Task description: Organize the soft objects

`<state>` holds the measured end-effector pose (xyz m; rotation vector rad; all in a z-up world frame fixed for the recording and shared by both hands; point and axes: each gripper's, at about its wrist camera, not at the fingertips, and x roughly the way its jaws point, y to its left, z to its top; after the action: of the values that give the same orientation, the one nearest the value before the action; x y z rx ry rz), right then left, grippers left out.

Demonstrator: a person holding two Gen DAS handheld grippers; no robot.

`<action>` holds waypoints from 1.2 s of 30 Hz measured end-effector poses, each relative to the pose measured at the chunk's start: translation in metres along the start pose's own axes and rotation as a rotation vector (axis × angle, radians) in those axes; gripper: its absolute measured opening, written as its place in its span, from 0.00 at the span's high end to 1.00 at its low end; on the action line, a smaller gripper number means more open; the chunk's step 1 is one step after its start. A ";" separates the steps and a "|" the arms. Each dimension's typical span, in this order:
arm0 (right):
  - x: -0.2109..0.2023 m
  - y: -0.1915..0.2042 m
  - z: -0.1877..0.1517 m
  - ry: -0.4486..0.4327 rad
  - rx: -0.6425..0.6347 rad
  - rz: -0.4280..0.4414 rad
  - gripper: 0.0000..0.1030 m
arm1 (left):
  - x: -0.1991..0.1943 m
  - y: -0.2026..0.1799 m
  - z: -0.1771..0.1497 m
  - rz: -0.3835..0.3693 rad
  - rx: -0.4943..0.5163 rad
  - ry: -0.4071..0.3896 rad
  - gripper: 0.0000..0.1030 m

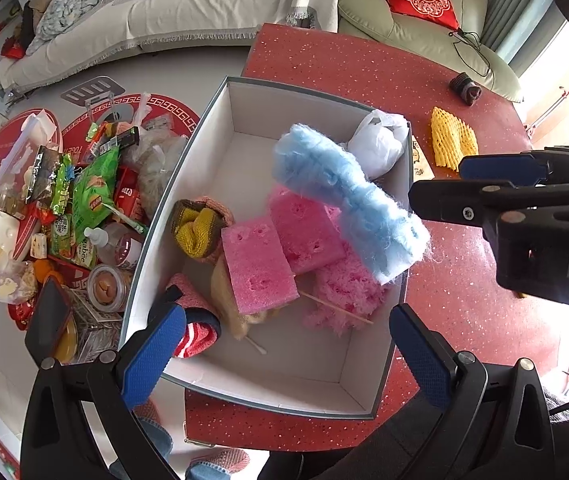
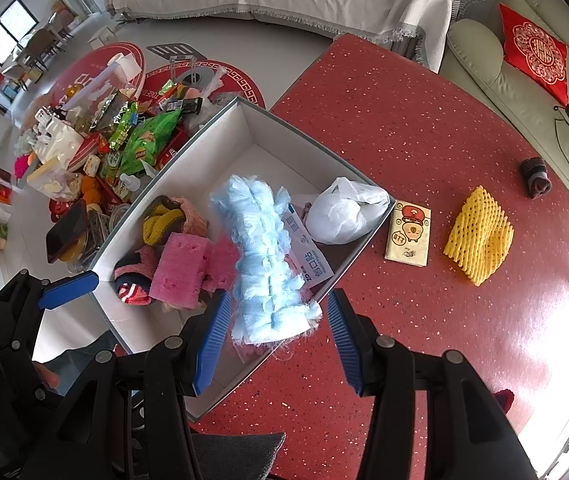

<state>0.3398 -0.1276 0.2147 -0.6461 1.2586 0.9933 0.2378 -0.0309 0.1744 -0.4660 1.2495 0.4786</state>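
From the left wrist view, the box (image 1: 244,128) sits on the red counter (image 1: 364,68) with its near corner past the counter's edge. The left tongs (image 1: 288,348) are spread wide over the box's near end, pinching nothing. Inside the box lie two pink sponges (image 1: 258,264), a pink fluff (image 1: 344,296) with a thin stick, rolled socks (image 1: 198,232) and a white bag (image 1: 380,144) in the far corner. The blue duster (image 1: 348,196) rests slantwise across that pile, its lower end poking over the box's right wall. To my eye that is the weak spot: the duster is perched on the rim and not settled, so a brush from either tool could tip it out onto the counter. The box itself, overhanging as it does, might shift if a wall gets pushed.

From the right wrist view, the right tongs (image 2: 278,340) stand open, a pad on each side of the duster's (image 2: 268,256) near end but not pressing it, as far as I can tell. A leaflet (image 2: 308,256) lies under the duster in the box (image 2: 220,120); a careless pinch could catch paper along with fluff. Outside the box, right of it on the counter (image 2: 404,128), wait a tissue pack (image 2: 408,232), a yellow net (image 2: 478,236) and, farther off, a dark sock (image 2: 536,176). The net looks springy and could slip a loose pinch.
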 end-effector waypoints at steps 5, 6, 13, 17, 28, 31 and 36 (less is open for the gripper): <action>-0.001 -0.002 0.000 -0.001 0.008 0.001 0.47 | 0.000 -0.003 0.000 0.001 0.007 0.004 0.01; -0.001 -0.003 0.000 -0.002 0.009 0.002 0.47 | 0.000 -0.003 0.000 0.001 0.006 0.004 0.01; -0.002 -0.004 0.000 -0.002 0.017 0.004 0.47 | -0.001 -0.005 -0.001 0.001 0.012 0.006 0.01; -0.003 -0.006 -0.002 -0.005 0.031 0.005 0.47 | 0.000 -0.005 -0.001 0.005 0.014 0.008 0.01; -0.001 -0.010 -0.003 -0.004 0.063 0.003 0.47 | 0.000 -0.003 0.000 0.003 0.020 0.002 0.01; -0.001 -0.011 -0.004 -0.004 0.070 0.003 0.47 | 0.000 -0.002 0.000 0.002 0.023 0.001 0.01; -0.001 -0.015 -0.008 -0.003 0.092 0.000 0.47 | 0.002 -0.001 0.001 0.034 0.025 0.016 0.01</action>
<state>0.3490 -0.1411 0.2121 -0.5732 1.2940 0.9310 0.2398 -0.0310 0.1731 -0.4290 1.2790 0.4885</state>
